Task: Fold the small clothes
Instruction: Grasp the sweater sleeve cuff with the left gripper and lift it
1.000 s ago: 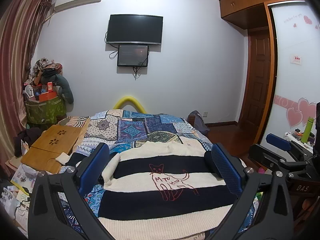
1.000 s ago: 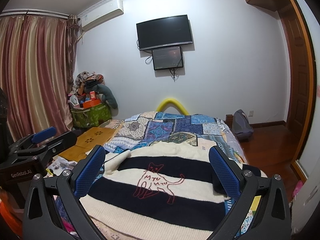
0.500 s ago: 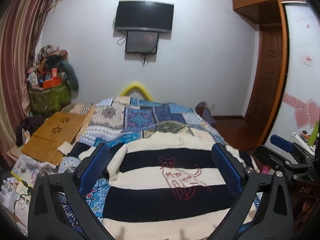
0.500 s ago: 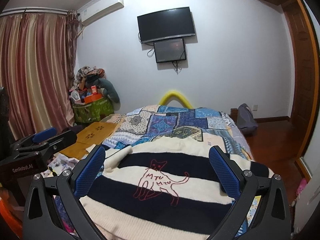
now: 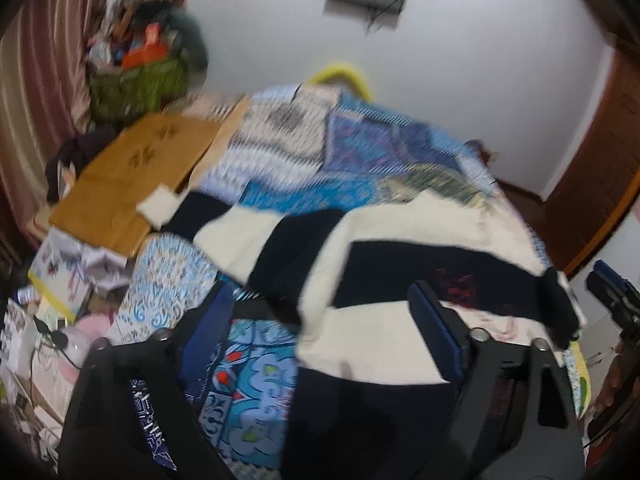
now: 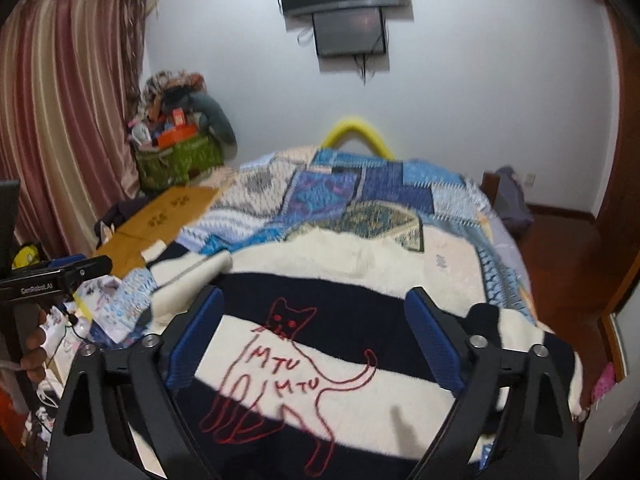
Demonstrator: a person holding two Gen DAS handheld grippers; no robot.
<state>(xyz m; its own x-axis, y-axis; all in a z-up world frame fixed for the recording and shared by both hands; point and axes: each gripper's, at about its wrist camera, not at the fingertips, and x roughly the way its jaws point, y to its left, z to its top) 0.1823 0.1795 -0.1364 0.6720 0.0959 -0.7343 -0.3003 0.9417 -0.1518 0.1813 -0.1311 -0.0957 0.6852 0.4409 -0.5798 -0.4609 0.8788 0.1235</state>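
Lying flat, sweater (image 6: 332, 344) neck toward far wall, stripes crosswise.

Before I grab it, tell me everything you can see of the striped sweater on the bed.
The striped sweater is a soft-looking knit in wide cream and dark navy bands, with a red outline cat and "MTU MTU" on its front. It lies spread flat, front up, on the patchwork quilt; one sleeve stretches toward the wooden board. No pad visibly touches it; both grippers hang open over it.
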